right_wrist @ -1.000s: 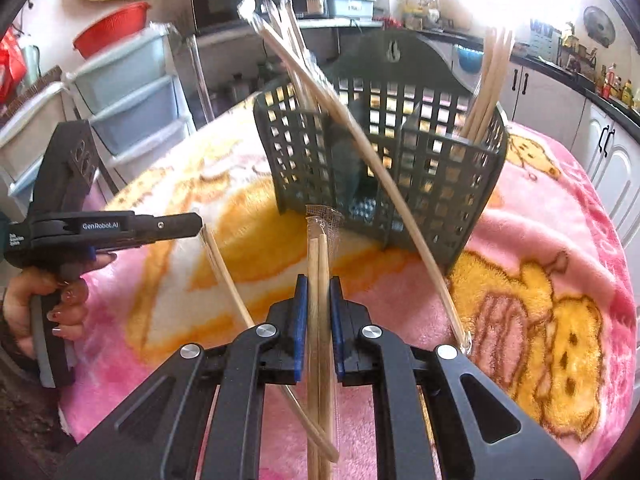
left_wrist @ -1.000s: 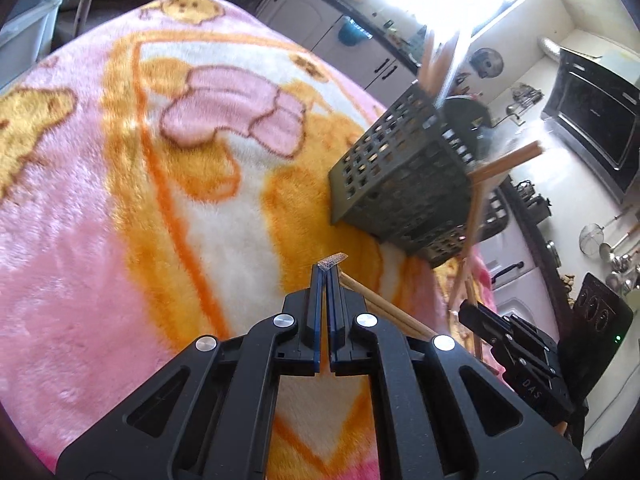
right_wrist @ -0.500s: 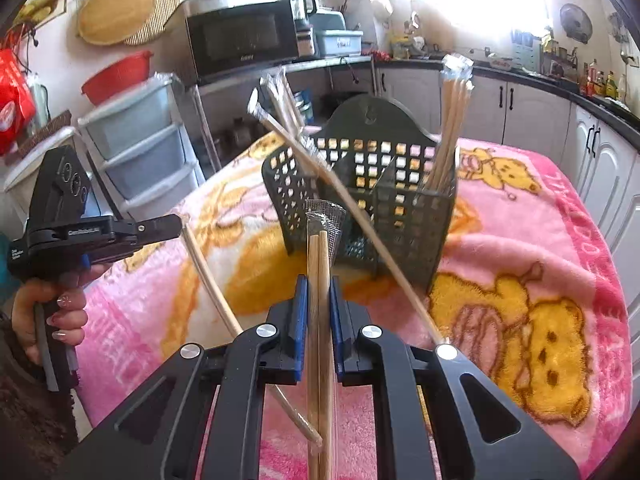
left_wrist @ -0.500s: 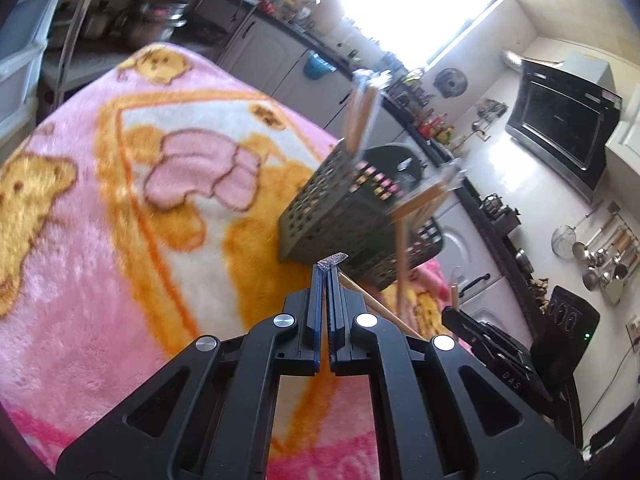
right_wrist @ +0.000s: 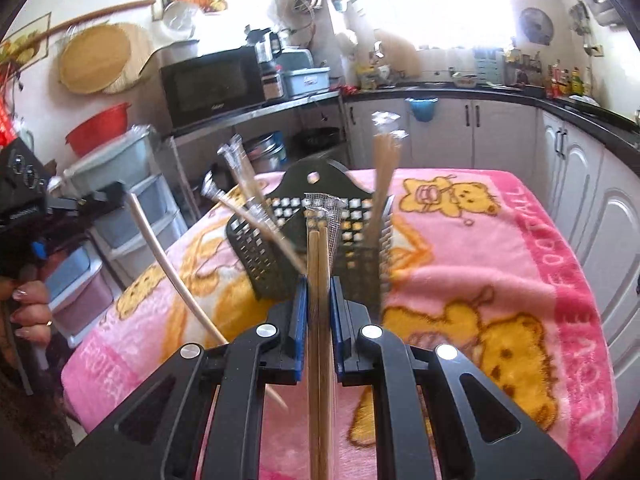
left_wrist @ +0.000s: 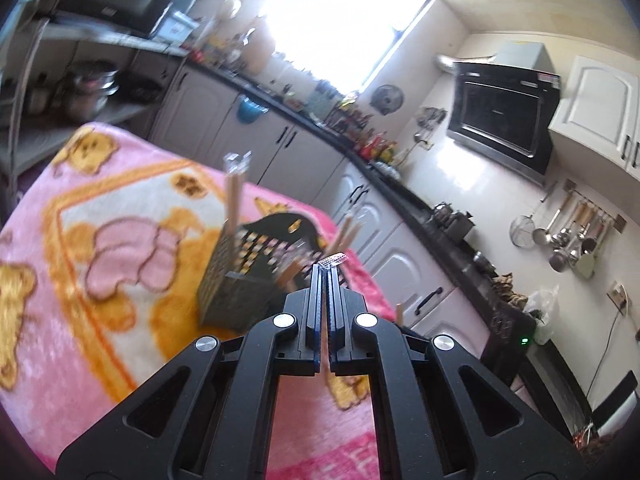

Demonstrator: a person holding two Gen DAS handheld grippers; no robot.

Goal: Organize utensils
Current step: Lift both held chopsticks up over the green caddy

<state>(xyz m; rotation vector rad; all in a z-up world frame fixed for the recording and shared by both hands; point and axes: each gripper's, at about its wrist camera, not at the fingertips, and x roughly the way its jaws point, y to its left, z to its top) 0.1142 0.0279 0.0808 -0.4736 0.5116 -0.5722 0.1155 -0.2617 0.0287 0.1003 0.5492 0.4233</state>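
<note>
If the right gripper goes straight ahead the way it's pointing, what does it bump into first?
Probably the dark basket: the right gripper points straight at it, and the wrapped chopsticks it grips would likely touch first. Depth is hard to judge.

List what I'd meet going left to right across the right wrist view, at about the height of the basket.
Other hand-held gripper in a person's hand → pale wrapped chopsticks it holds → dark green perforated plastic utensil basket → wrapped wooden chopsticks clamped in this view's own hand-held gripper → pink bear-print blanket.
</note>
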